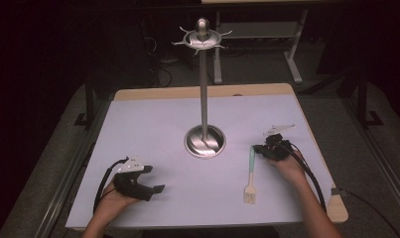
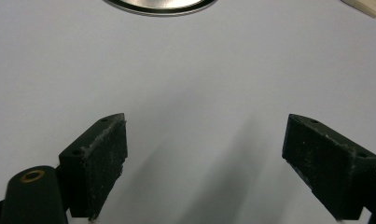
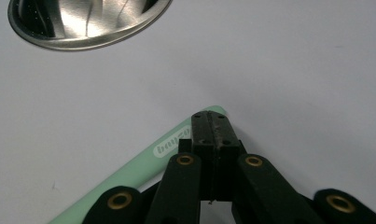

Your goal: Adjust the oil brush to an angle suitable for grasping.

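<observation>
Closed jaws of the right gripper (image 3: 212, 122) sit at the very end of the pale green handle of a brush (image 1: 250, 171), low in the centre of the right gripper view. They look pressed together on top of or just over the handle tip; whether any of the handle is actually pinched between them cannot be told. Jaws of the left gripper (image 2: 204, 163) stand wide apart with nothing but bare table (image 1: 153, 119) between them, and in the high view that gripper rests at the lower left, well apart from the brush.

Outward from the right gripper, the brush lies flat on the table right of centre, its handle end toward the upper part of the frame and its light bristle head toward the bottom edge. Just left of it stands a metal stand (image 1: 204, 89), a round shiny base with a tall pole topped by a ring of hooks, all of them empty.

Judging from this, the work is at its start: the brush is not yet lifted, and raising it and hanging it on a hook would remain.

White lettering is printed on the handle near the tip, but it is too blurred to read.
</observation>
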